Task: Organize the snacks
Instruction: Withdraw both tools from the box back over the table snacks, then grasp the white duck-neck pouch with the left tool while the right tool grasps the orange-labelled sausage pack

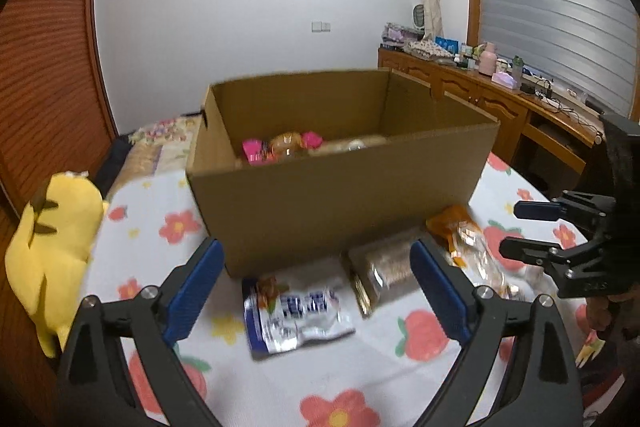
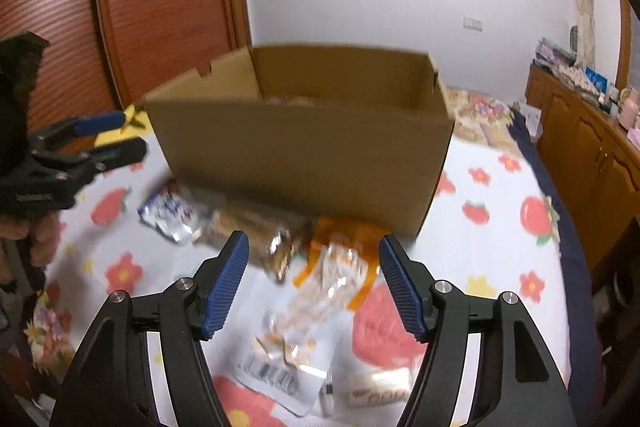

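We are working on a bed spread with a white sheet (image 1: 360, 367) printed with red flowers and strawberries, in a room with a reddish wooden door and a long wooden dresser along the far side. Nearest us, the left gripper (image 1: 316, 279) is spread wide with nothing between its blue pads, poised over a blue-and-silver packet (image 1: 294, 315) whose white lettering is too blurred to read. Just beside it lies a brown clear-wrapped snack (image 1: 380, 271). The right gripper (image 2: 314, 283) is also spread and empty, over an orange-and-clear packet (image 2: 320, 291); a barcode shows on a wrapper at its near end, but no brand can be made out. All three lie on the sheet in front of the cardboard box (image 1: 336, 203), which already holds a pink packet (image 1: 256, 149) and other snacks.

We judge the risks to be these: the crinkly foil may slip from the pads if pinched at an edge, the soft mattress may let a packet sink away, and the two grippers work close together and could collide, or knock the light box
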Demonstrator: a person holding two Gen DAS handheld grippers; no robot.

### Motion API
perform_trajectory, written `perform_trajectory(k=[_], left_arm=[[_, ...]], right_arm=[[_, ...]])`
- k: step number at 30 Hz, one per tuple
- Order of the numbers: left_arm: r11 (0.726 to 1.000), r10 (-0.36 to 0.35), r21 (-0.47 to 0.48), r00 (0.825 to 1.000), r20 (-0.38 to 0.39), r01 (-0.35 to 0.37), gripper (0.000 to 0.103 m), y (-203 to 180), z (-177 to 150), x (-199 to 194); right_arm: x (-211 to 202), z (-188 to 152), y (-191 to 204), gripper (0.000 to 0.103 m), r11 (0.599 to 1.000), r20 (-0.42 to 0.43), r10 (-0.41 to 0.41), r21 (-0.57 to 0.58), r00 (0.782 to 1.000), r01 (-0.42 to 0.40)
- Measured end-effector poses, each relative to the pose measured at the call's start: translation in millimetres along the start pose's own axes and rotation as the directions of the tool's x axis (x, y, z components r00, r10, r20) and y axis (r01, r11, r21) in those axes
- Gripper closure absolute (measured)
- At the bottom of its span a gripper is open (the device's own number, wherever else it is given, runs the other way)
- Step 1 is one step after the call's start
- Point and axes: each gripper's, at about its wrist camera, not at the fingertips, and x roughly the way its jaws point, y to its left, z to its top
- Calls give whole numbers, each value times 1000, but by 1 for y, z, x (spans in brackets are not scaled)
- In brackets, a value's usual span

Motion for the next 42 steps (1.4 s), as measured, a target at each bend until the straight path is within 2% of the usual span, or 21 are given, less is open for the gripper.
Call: perform_trajectory(k=[9, 18, 25, 33, 42], left_arm=[[999, 27, -18, 996, -87, -29, 8, 13, -34, 12], [998, 36, -42, 989, -141, -42, 8, 22, -43, 24], [997, 12, -72, 982, -187, -26, 8, 24, -40, 43], [994, 19, -97, 973, -230, -42, 8, 28, -38, 67], [992, -4, -124, 964, -266, -30, 8, 30, -35, 84]], right_arm=[[29, -21, -3, 34, 1000, -103, 4, 12, 995, -3], [49, -31, 4, 33, 1000, -186, -23, -24, 982, 19], [54, -31, 11, 29, 996, -206, -67, -63, 976, 55], [56, -31, 7, 27, 998, -211, -59, -49, 976, 50], [56, -31, 6, 26, 998, -211, -60, -48, 976, 50]])
